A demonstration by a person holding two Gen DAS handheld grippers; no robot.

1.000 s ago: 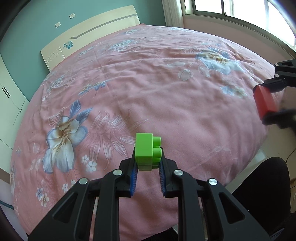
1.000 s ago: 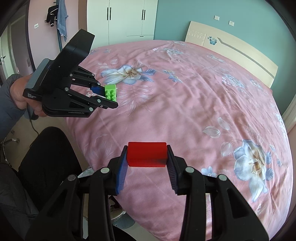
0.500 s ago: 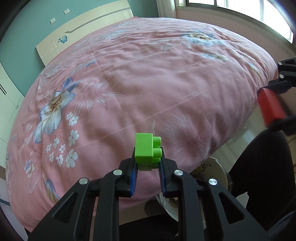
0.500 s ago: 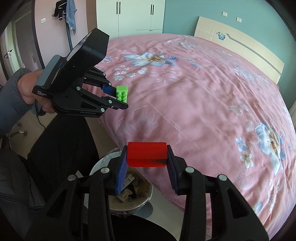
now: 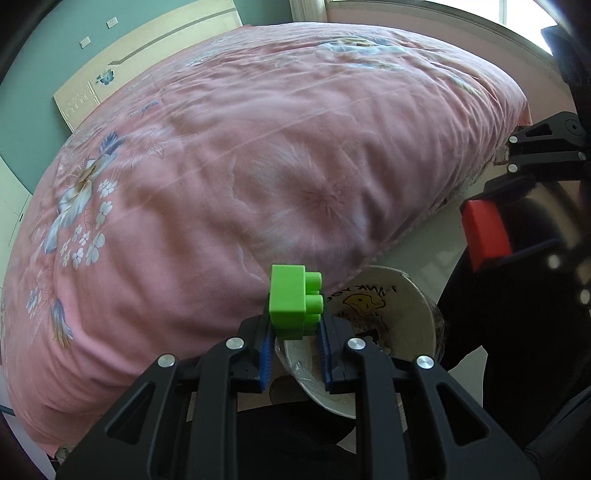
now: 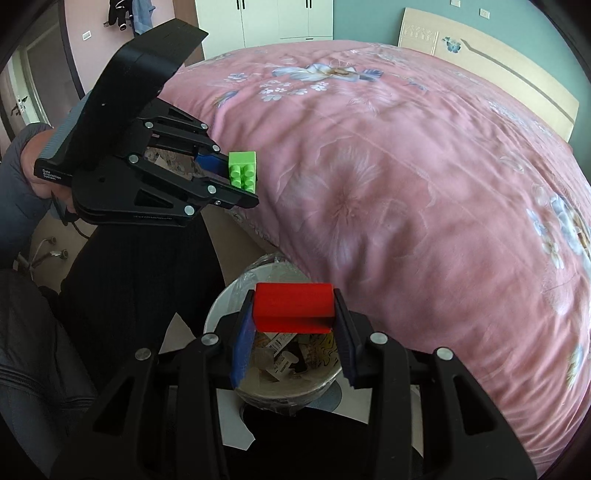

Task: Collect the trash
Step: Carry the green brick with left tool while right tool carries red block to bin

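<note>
1. Left tongs (image 5: 294, 332): clenched on 1 green building block (image 5: 293, 304), studs facing right in the left wrist view; held in the air beside the bed's edge, above the floor.
2. Right tongs (image 6: 294, 325): clenched on 1 red block (image 6: 294, 308), held directly over the trash bin (image 6: 221, 306).
3. Trash bin: 1 round white pail with a clear liner, standing on the floor just beside the bed; paper scraps and wrappers lay inside.
4. Bed (image 6: 424, 155): covered by 1 pink floral quilt; pale wooden headboard (image 5: 147, 62) at the far end.
5. Wardrobe (image 6: 266, 20): white doors, behind the bed in the right wrist view.
</note>
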